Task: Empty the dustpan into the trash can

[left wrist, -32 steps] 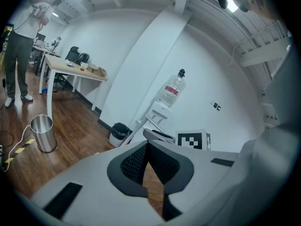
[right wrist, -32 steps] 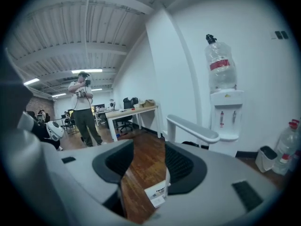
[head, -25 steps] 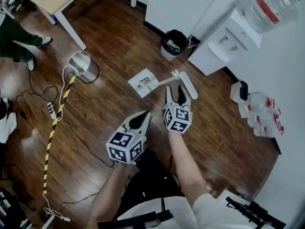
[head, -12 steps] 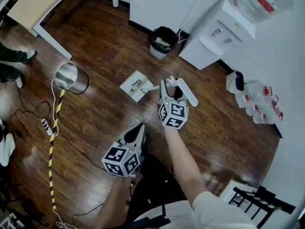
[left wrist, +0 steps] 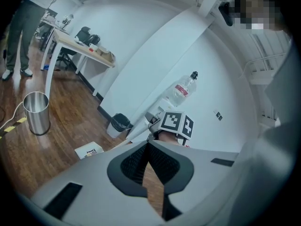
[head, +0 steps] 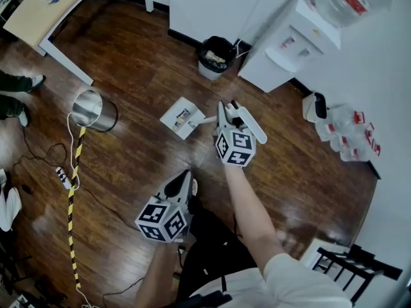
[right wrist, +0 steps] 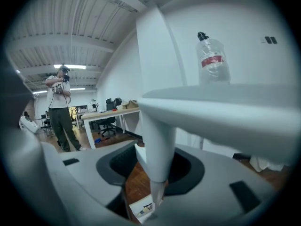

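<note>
A white dustpan [head: 183,117] rests on the wooden floor, and its long handle [head: 247,122] rises to a flat top grip. My right gripper [head: 229,111] has the handle [right wrist: 157,145] between its jaws; they have just been closing and now press on it. The pan [right wrist: 143,208] shows below the jaws. My left gripper [head: 188,177] hangs lower, near the body, shut with nothing in it [left wrist: 148,147]. A silver trash can [head: 93,110] stands at the left. A black bin [head: 214,56] sits by the far wall.
A water dispenser [head: 289,43] and several water bottles [head: 350,140] line the right wall. A table [head: 51,8] stands at the far left. Striped tape and a cable [head: 70,191] run along the floor. A person [right wrist: 60,107] stands far off. A black chair [head: 356,271] is at the lower right.
My right gripper has moved forward onto the dustpan handle and its jaws have narrowed around it. My left gripper has sunk lower and nearer the body.
</note>
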Motion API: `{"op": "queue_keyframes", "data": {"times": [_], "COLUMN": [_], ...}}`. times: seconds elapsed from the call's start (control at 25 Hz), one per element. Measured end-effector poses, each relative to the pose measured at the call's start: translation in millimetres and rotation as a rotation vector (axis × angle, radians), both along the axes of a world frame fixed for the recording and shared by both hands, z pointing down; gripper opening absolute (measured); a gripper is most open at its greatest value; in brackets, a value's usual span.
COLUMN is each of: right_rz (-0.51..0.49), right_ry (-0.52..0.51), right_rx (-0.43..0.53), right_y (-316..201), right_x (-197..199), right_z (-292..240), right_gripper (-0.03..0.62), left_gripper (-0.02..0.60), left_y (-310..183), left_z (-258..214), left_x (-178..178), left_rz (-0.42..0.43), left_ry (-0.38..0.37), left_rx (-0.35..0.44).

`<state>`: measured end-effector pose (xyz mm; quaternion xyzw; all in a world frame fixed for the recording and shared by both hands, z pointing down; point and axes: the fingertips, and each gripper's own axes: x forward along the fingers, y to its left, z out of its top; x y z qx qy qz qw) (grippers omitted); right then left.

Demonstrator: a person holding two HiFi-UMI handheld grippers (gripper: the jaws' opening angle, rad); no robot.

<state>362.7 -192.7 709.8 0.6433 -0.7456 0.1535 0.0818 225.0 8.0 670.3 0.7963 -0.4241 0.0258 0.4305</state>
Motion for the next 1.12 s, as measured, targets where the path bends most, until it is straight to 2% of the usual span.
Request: {"op": "queue_keyframes", "data": {"times": [0.44, 0.6, 0.92, 1.12], "right_rz": [-0.044, -0.047, -0.067, -0.087], "right_ry": [-0.006, -0.006, 0.007, 0.013], "right_rx": [-0.039, -0.024, -0.009, 0.002], "right_y": [-0.4, 0.4, -31.6, -49.4], "right_x": [2.1, 5.7, 11.4, -1.3], "right_z": [2.2, -1.8, -13.4, -22.7], "right_gripper": [0.173, 0.173, 0.170, 0.167], "left_gripper": [-0.012, -0.012, -0.012, -0.012], "left_y": [1.8, -1.5, -14.8, -25.2], "left_z": [-0.8, -8.6, -8.4, -6.2], "left_x": [-2.0, 3.3, -4.3, -23.0], "left_rz": [-0.021, -0.025, -0.050, -0.058], "left_ry": [0.005, -0.002, -0.001, -0.013], "left_rx": [-0.014, -0.010, -0.024, -0.038]}}
